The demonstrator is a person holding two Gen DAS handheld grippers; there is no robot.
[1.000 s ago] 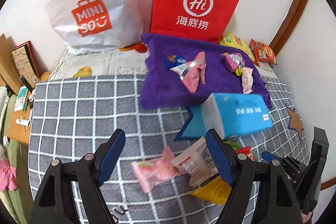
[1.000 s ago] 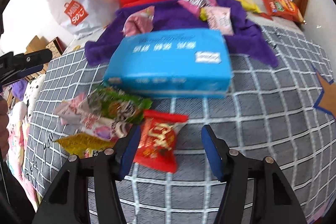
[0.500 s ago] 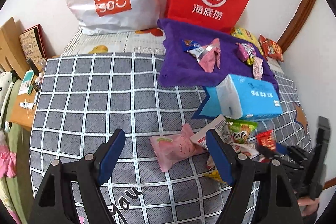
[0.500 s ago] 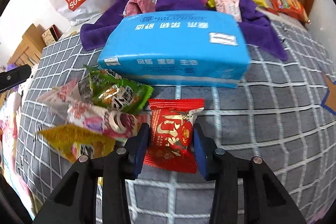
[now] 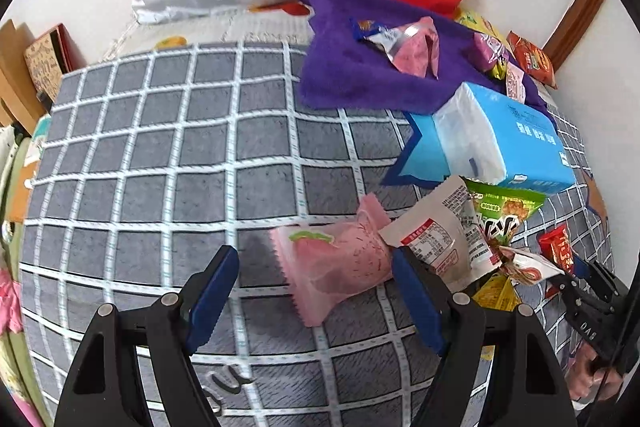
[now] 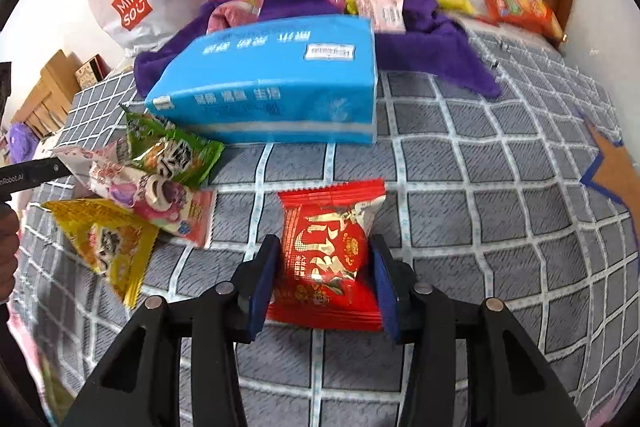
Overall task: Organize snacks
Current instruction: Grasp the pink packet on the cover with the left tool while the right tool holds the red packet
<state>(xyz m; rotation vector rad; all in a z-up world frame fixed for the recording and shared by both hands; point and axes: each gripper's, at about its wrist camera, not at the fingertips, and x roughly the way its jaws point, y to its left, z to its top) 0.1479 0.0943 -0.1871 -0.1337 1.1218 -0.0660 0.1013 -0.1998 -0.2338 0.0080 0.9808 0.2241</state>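
Holding the red snack packet point(image 6: 326, 255) between its pads, the right gripper point(image 6: 324, 279) is letting its jaws open a little, so it should pinch the middle firmly before lifting. The left gripper point(image 5: 316, 291) hangs with jaws spread around the pink packet point(image 5: 336, 263), which lies on the checked blanket point(image 5: 160, 167).

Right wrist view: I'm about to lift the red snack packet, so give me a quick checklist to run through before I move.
1. Red snack packet sits between the pads of the right claw: ok.
2. Firm grip on it: not ok, the jaws are opening.
3. Packet lies apart from the yellow packet and the blue tissue pack: ok.
4. Left claw stands open around the pink packet: ok.
5. Left pads pressing the pink packet: not ok, there is a gap on one side.
6. Bare space on the purple towel: ok.
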